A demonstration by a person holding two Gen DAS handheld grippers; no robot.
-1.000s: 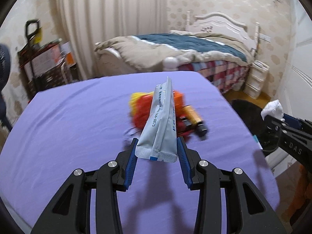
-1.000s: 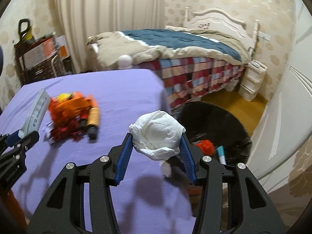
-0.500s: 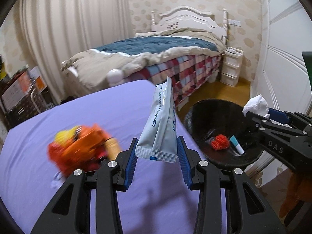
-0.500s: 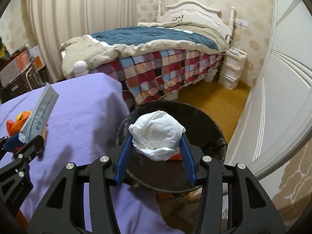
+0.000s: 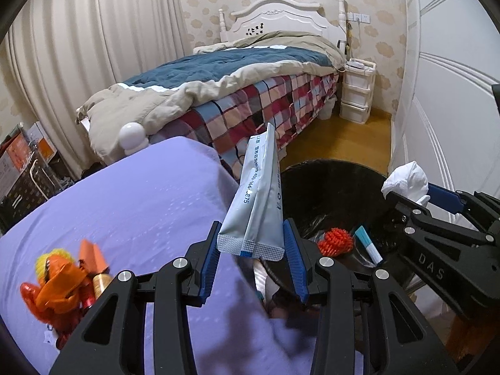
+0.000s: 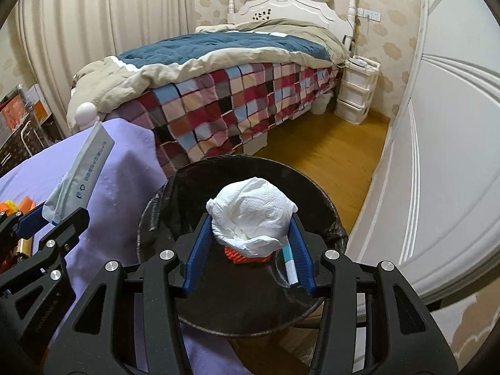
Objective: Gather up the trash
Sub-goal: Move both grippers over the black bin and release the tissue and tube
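Observation:
My left gripper [image 5: 251,251] is shut on a long grey-blue foil packet [image 5: 257,200] that stands up between the blue pads, at the purple table's right edge beside the bin. My right gripper [image 6: 250,243] is shut on a crumpled white tissue wad [image 6: 251,215] and hangs over the open mouth of the black-lined trash bin [image 6: 325,200]. Inside the bin lie a red bristly ball [image 5: 336,241] and a small teal-and-white tube [image 5: 368,247]. The left gripper with its packet [image 6: 81,175] shows at the left of the right wrist view.
An orange and yellow toy [image 5: 61,281] lies on the purple-covered table [image 5: 140,193]. Behind stands a bed with a plaid sheet [image 6: 225,100], a white drawer unit [image 6: 354,97] beside it, wooden floor [image 6: 328,153] and a white door [image 6: 443,156] to the right.
Both grippers swung right, from over the purple table to the trash bin. The toy slid to the left edge of view. Each still holds its item.

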